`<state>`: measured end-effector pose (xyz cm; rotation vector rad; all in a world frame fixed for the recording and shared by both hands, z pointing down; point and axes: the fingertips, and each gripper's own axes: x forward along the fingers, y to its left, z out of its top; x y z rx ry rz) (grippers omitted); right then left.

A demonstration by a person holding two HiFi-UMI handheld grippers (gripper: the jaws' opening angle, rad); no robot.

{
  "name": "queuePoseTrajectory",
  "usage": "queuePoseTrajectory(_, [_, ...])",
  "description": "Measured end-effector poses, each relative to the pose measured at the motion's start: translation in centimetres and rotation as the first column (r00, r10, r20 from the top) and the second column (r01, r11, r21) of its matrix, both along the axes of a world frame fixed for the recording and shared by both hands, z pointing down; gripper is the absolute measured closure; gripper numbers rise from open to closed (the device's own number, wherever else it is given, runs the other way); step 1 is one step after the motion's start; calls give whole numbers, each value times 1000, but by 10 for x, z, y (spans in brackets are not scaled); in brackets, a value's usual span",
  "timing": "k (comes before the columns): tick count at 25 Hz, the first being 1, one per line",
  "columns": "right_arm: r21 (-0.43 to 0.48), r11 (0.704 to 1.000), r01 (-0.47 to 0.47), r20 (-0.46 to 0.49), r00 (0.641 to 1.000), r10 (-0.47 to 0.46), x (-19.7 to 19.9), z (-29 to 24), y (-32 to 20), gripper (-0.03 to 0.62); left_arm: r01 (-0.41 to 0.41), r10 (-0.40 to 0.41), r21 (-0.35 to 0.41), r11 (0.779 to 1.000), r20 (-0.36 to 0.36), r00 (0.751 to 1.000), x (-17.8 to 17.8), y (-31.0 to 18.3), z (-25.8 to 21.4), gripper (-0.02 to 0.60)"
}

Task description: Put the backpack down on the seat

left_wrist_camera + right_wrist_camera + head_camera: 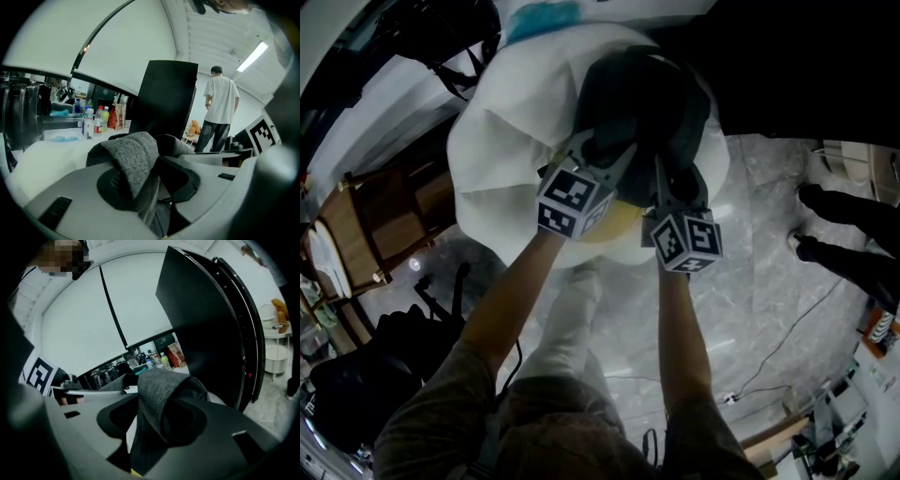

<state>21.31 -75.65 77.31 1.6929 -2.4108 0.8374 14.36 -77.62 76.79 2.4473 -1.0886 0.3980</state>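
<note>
A dark grey backpack (645, 98) lies on top of the white cushioned seat (502, 159). Both grippers reach down to it side by side. My left gripper (606, 150) stands at the backpack's near left edge. In the left gripper view a grey woven strap (133, 159) drapes loosely between the jaws of the left gripper (154, 185), with a gap beside it. My right gripper (677, 183) is at the near right edge. Its own view shows a folded grey strap (157, 394) slack between the parted jaws of the right gripper (159, 430).
A wooden chair (370, 225) and a black bag (356, 380) stand on the marble floor at left. A person's shoes (825, 202) and a cable (787, 337) are at right. A standing person (220, 115), bottles (96, 119) and a black panel (164, 98) lie beyond the seat.
</note>
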Motion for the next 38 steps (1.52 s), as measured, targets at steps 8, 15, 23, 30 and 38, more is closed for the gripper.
queuePoseTrajectory(8, [-37,997,-71,-34,997,70,16,-3,13,281,95,-93,-18,995,95,991,-12,6,3,196])
queuePoseTrajectory(15, [-57,997,-48,-2,999,48,6,-37,36,283,122,-119,-32,992,91,989,-23,33,-28,214])
queuePoseTrajectory(23, [-44,999,28,60,998,-26,-21,-102,95,592,101,-100,-18,995,52,994,-26,95,-98,581])
queuePoseTrajectory(30, [-32,999,34,82,996,-32,-26,-168,152,592,113,-112,-51,992,20,993,-24,154,-170,581])
queuePoseTrajectory(38, [40,997,72,91,993,-75,-33,-254,225,594,91,-91,-18,996,-5,996,-31,232,-255,581])
